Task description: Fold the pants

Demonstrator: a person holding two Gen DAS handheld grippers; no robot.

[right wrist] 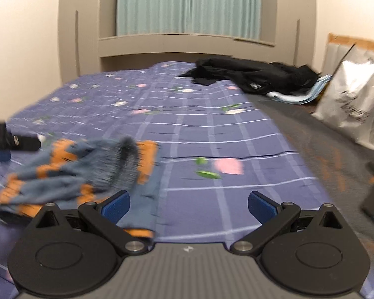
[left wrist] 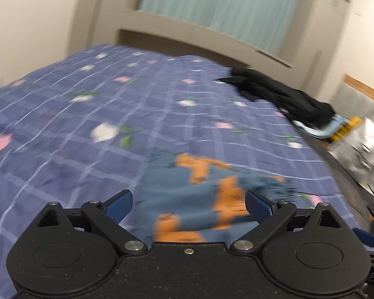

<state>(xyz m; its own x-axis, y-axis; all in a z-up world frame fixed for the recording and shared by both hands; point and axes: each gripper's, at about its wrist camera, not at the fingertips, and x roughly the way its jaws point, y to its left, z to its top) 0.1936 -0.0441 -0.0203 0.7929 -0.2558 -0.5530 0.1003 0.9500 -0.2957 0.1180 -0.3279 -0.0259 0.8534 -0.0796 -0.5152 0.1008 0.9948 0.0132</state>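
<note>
On the far left, a bare cream wall met the bed (left wrist: 62,114), whose blue plaid cover with pink and white flowers filled most of both views. I held my left gripper (left wrist: 188,205) low over it, its blue-padded jaws spread wide and gripping nothing. The pants (left wrist: 199,199), small blue ones with orange patches, lay crumpled on the cover directly between and beyond those jaws, at twelve o'clock from the left camera.

From my right gripper (right wrist: 188,205), also spread open and empty, the pants (right wrist: 82,172) sat at ten o'clock, bunched in a heap with the ribbed waistband standing up. The left rig (right wrist: 10,139) showed as a dark shape at nine o'clock. At one o'clock, well apart, a pile of black clothing (right wrist: 256,74) lay on the bed's far edge, and a white bag (right wrist: 351,107) stood at two o'clock.

Both views were smeared by motion. I judged the main risk to be closing on the heap blind: the fabric was layered, so the jaws could have pinched several folds or the bed cover beneath, dragging the cover up with the garment. With the right gripper off to the side, an uneven lift could have twisted the legs rather than spreading them flat.
</note>
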